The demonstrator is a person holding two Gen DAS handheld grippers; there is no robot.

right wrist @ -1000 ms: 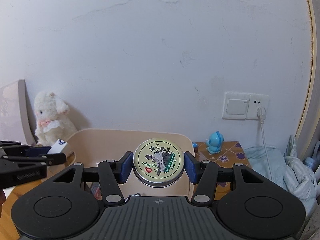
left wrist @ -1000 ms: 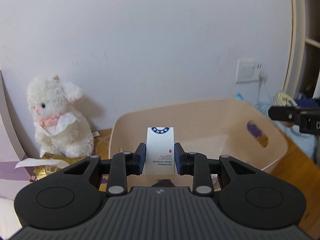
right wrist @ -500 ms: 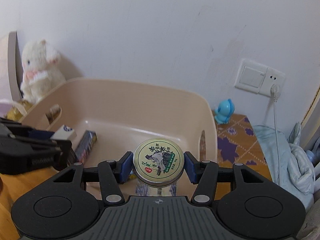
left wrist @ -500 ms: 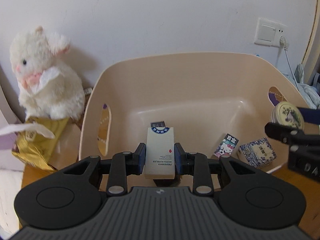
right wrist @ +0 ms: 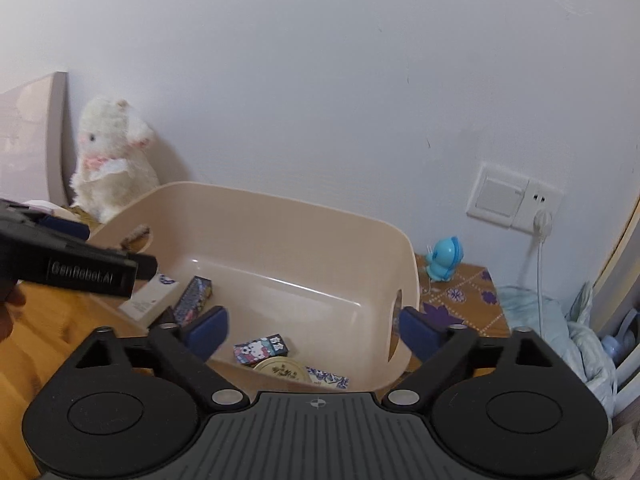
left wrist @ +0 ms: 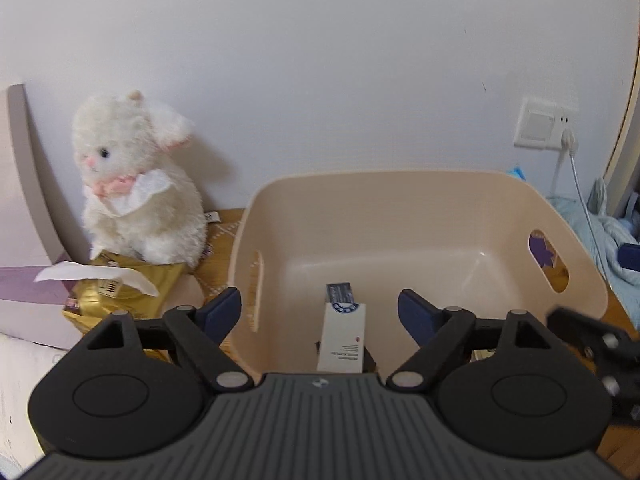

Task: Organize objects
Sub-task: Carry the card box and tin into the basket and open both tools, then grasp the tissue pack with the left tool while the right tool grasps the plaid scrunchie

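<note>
**Both tongs let go over the bin**

The left tongs (left wrist: 320,312) are opening, pads clear of the white box (left wrist: 343,338), which lies between them at twelve o'clock inside the beige bin (left wrist: 384,188), long axis running straight away toward a dark box (left wrist: 339,292). The right tongs (right wrist: 312,328) are opening too, nothing between the pads — the round tin (right wrist: 282,368) rests below by the near wall, beside a cartoon box (right wrist: 262,350). A second ago each was clamped on its item; now both lie in the bin.
</note>
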